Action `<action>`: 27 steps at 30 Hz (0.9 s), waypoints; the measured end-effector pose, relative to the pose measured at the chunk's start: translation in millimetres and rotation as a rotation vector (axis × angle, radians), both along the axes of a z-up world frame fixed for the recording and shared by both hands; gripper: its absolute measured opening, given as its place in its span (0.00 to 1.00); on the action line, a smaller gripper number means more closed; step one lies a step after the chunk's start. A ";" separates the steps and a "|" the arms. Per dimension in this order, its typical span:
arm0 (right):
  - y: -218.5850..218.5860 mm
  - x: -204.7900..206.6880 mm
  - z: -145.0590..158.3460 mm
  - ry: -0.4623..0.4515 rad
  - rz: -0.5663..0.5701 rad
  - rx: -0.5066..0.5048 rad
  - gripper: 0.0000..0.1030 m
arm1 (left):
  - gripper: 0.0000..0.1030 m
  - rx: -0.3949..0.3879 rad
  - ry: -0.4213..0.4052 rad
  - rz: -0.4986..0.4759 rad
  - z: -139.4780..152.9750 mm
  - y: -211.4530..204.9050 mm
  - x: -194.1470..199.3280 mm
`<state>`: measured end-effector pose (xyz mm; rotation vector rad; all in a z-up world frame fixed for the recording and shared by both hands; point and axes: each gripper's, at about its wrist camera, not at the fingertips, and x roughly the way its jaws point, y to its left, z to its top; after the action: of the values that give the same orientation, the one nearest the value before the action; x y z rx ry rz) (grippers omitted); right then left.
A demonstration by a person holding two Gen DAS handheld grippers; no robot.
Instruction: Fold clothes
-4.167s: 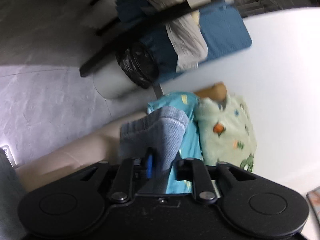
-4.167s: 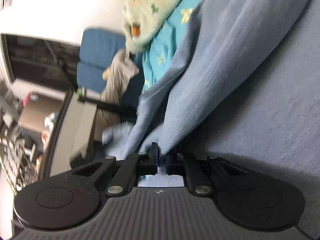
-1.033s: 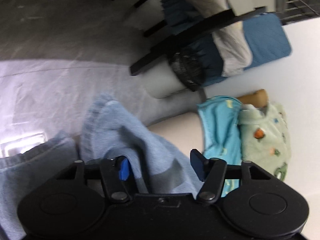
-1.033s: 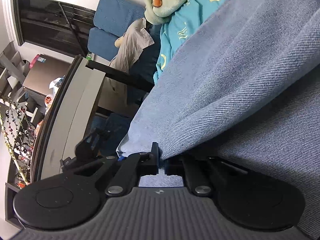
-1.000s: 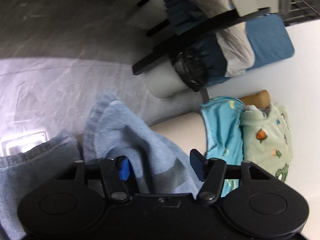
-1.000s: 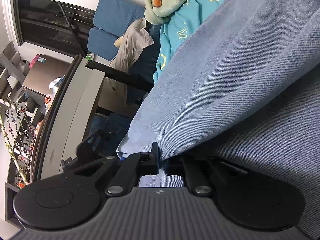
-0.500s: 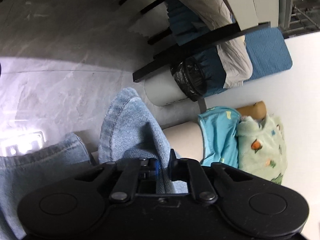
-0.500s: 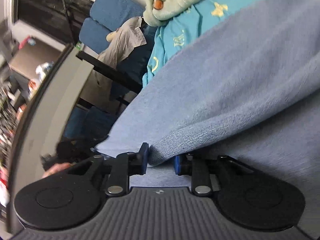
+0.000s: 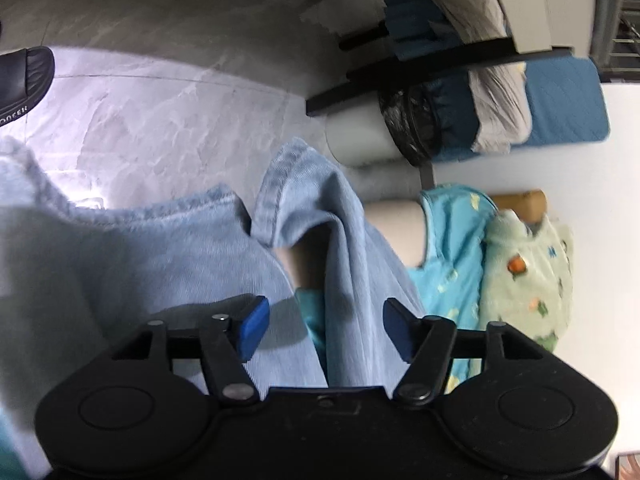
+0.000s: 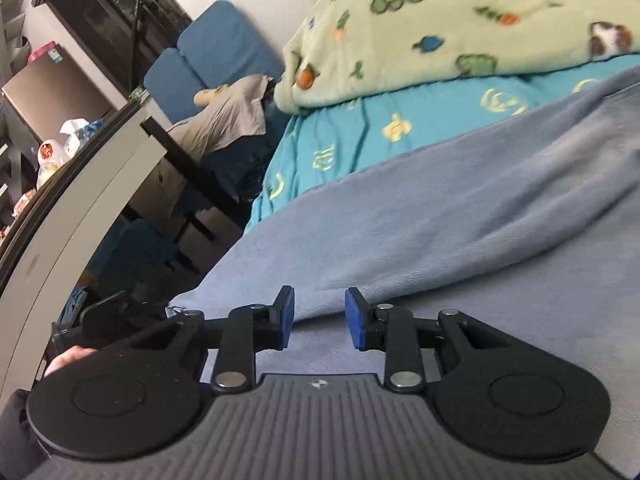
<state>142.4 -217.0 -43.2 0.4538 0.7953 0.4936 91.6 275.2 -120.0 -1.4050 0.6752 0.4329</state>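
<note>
Denim jeans [image 9: 352,264] lie loose between your opening left gripper [image 9: 322,326]; your right gripper [image 10: 318,316] gapes over them, gripping nothing.

Left hand-held gripper [image 9: 324,326] jaws opening, denim fold [image 9: 352,276] between them, turquoise sheet [image 9: 452,256] beside

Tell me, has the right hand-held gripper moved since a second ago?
Yes. The right hand-held gripper has lifted off the denim garment; the green fleece blanket, a fixed reference, now fills more of the view, and the fold lies free.
</note>
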 end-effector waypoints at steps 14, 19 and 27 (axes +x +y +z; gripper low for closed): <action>-122.8 -69.8 62.4 -0.039 -0.185 -0.077 0.33 | 0.67 -0.119 -0.093 0.068 44.4 69.2 -113.3; -188.2 -91.5 76.3 -0.042 -0.324 -0.051 0.37 | 0.69 -0.138 -0.047 0.057 30.3 97.4 -157.5; -267.7 -118.6 54.2 0.023 -0.563 0.013 0.43 | 0.69 -0.260 0.025 0.005 -24.4 107.2 -172.0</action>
<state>23.9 -484.7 11.0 0.6678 0.6496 -0.0300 -80.3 382.4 -144.4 -1.6492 0.7687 0.3768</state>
